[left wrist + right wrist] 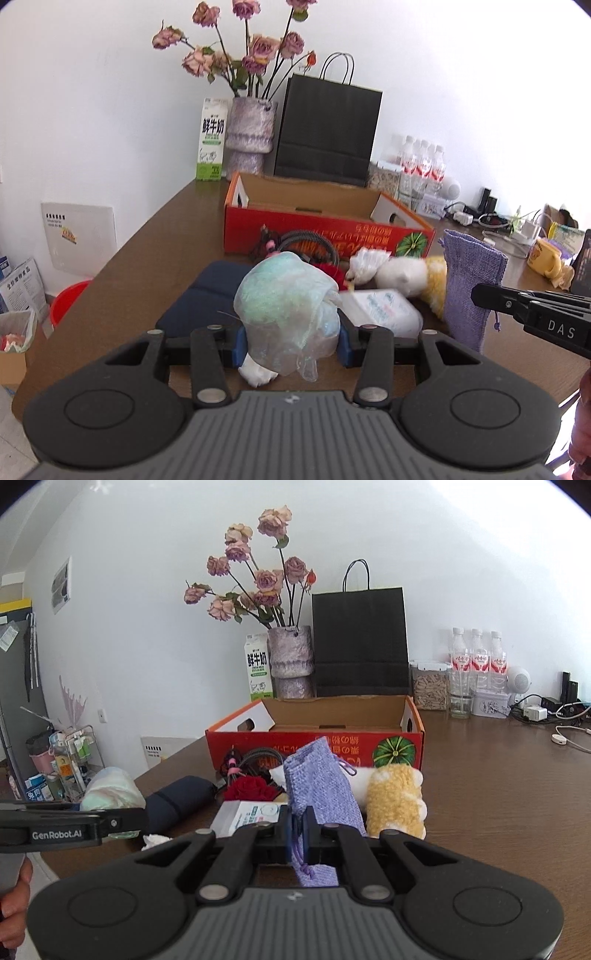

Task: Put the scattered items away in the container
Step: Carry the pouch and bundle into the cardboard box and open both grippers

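Left gripper [291,341] fingers clamp a pale bagged bundle [286,306], right gripper [301,836] fingers clamp a purple pouch [319,786], both seemingly lifted off the desk [498,794]; carry each clear over the red box's [314,746] near wall before releasing.

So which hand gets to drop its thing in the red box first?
Probably right. The right gripper is shut on the flat purple knit pouch, lined up with the red cardboard box. The left gripper holds a bulky plastic-wrapped bundle, similarly close.
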